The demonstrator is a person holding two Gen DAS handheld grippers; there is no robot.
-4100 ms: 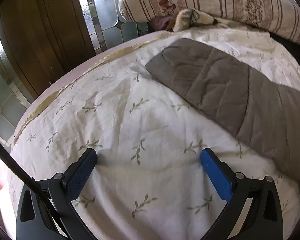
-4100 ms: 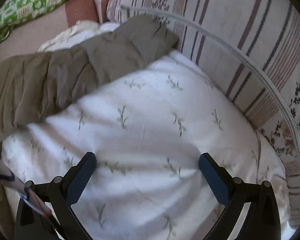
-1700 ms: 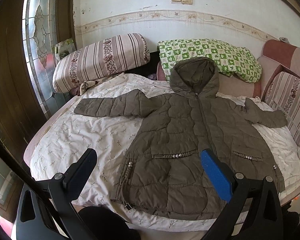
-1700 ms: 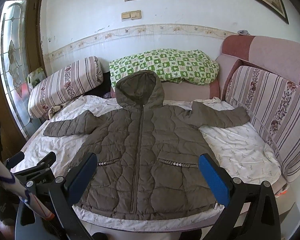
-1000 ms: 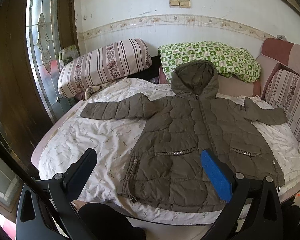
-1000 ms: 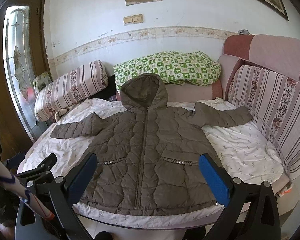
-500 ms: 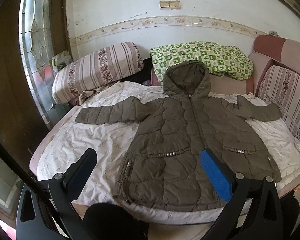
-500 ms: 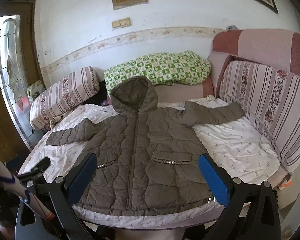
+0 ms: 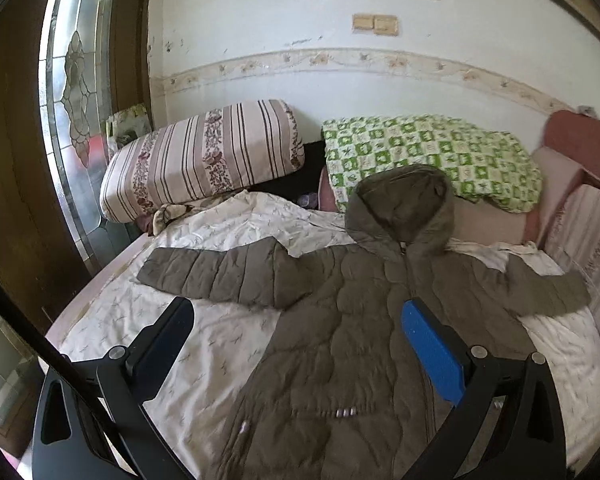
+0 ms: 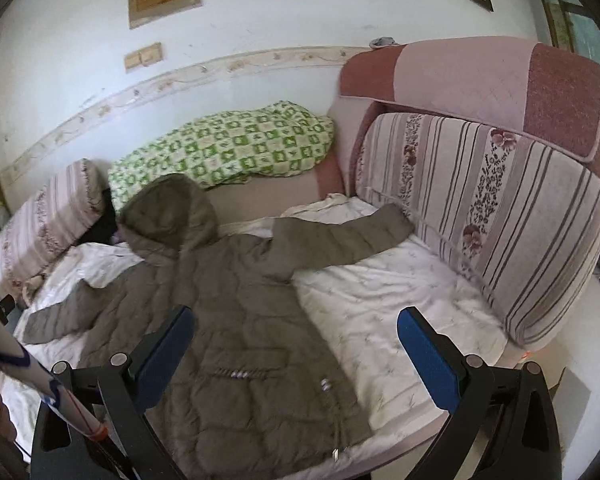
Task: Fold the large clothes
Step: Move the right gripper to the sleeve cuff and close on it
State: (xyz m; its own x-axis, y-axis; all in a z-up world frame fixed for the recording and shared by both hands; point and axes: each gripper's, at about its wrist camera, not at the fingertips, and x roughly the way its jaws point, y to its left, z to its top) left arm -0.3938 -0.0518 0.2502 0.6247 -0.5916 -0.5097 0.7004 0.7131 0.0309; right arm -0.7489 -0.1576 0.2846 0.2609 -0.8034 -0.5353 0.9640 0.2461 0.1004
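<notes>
Coat lies flat on the bed, sleeves spread — left gripper and right gripper both hover above it, fingers wide apart, holding nothing.

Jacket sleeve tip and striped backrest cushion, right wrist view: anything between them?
Nothing: the jacket sleeve tip ends at the striped backrest cushion; contact unclear in right wrist view.

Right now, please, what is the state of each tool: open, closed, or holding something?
Left tool: open, holding nothing, above the jacket.
Right tool: open, holding nothing, above the bed sheet.
</notes>
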